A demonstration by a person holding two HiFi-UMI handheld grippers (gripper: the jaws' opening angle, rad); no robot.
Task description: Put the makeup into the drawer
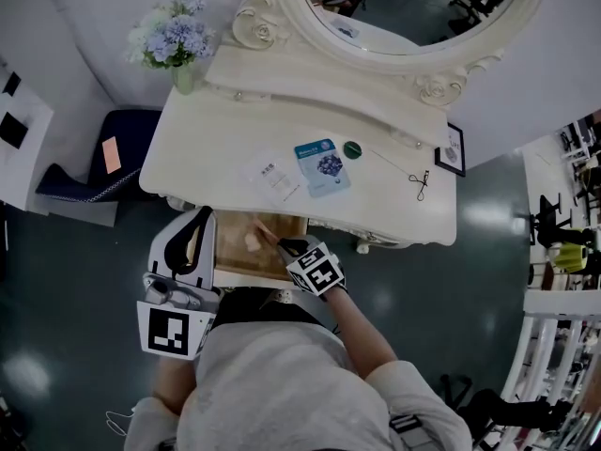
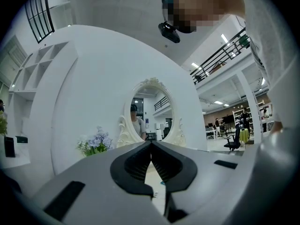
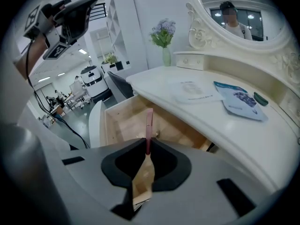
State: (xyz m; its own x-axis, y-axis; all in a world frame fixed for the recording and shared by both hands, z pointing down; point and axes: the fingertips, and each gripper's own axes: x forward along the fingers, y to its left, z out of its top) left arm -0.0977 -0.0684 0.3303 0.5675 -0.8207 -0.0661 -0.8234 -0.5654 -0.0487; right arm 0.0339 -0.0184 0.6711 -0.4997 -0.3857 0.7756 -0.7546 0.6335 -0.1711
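Observation:
A slim pink makeup stick (image 3: 149, 122) juts out past my right gripper (image 3: 148, 143), which is shut on its lower end. It hangs over the open wooden drawer (image 3: 119, 121) of the white vanity. From the head view, the right gripper (image 1: 283, 246) is above the drawer (image 1: 235, 256) with the stick (image 1: 267, 233) pointing at a pale item (image 1: 252, 241) inside. My left gripper (image 1: 200, 222) is at the drawer's left corner, raised and shut with nothing in it. In its own view the left gripper (image 2: 151, 144) faces the mirror (image 2: 151, 110).
On the vanity top (image 1: 207, 148) lie a white packet (image 1: 274, 177), a blue packet (image 1: 322, 166), a small green round lid (image 1: 352, 149) and an eyelash curler (image 1: 420, 185). A vase of flowers (image 1: 178, 40) stands at the back left. A dark stool (image 1: 113, 153) sits left of the table.

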